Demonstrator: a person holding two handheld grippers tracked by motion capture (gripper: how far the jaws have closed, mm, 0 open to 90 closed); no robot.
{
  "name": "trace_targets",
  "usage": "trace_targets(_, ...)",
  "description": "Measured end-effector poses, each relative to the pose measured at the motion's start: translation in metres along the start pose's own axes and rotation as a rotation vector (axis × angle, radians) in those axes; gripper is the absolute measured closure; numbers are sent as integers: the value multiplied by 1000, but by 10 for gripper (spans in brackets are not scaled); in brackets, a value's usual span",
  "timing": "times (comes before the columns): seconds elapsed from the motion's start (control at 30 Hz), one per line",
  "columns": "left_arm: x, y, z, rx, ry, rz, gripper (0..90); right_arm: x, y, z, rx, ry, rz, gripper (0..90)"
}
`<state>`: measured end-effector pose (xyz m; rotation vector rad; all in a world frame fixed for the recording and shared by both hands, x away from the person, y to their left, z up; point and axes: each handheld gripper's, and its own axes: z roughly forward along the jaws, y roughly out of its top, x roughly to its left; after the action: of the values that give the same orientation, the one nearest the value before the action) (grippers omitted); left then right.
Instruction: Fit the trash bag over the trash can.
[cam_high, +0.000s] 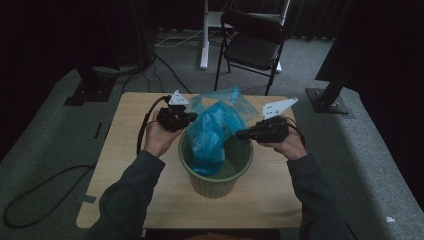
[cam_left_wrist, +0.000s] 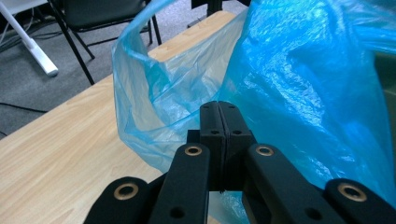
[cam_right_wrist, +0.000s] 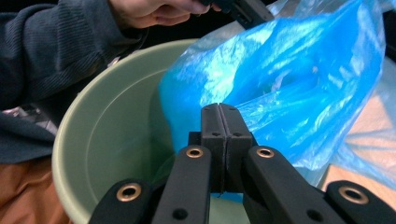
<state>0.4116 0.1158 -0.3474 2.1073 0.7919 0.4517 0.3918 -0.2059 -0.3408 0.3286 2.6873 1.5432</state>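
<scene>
A blue plastic bag (cam_high: 212, 131) hangs partly inside a pale green bin (cam_high: 215, 182) in the middle of the wooden table (cam_high: 125, 150). My left gripper (cam_high: 189, 118) is at the bag's left upper edge and my right gripper (cam_high: 239, 134) at its right edge. In the left gripper view the jaws (cam_left_wrist: 219, 106) are pressed together with the bag's film (cam_left_wrist: 303, 84) pinched between them. The right gripper view shows its jaws (cam_right_wrist: 219, 108) shut on the bag (cam_right_wrist: 289, 79) over the bin's rim (cam_right_wrist: 107, 121), with the other hand's gripper (cam_right_wrist: 245, 9) at the top.
A black folding chair (cam_high: 252, 45) and a white stand leg (cam_high: 204, 35) are beyond the table's far edge. Black cables (cam_high: 45, 185) trail over the grey carpet to the left. Dark stand bases (cam_high: 330, 102) sit at both far corners.
</scene>
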Motion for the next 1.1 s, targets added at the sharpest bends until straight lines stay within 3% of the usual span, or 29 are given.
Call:
trace_targets(0.07,0,-2,0,-3,-3,4,887,1,0,0,-2,2,-7,804)
trace_targets(0.3,0,-3,-1,-4,3,10,876,0,6,-20,-104,-45,-8,724)
trace_targets(0.4,1,-4,0,-6,3,7,869,-2,9,-31,-143,-110,-3,722)
trace_targets(0.47,1,-4,0,-7,1,6,861,-3,10,-36,-149,-183,1,710)
trace_targets(0.67,1,-4,-1,-9,-4,11,843,-11,7,-40,-123,-406,29,679)
trace_targets(0.7,1,-4,-1,-8,-4,11,842,-13,6,-39,-121,-426,39,679)
trace_targets(0.83,1,-4,-1,-10,-4,9,840,-22,2,-35,-112,-478,67,672)
trace_targets(1.1,1,-5,-2,-13,2,6,840,-34,3,-20,-66,-521,79,677)
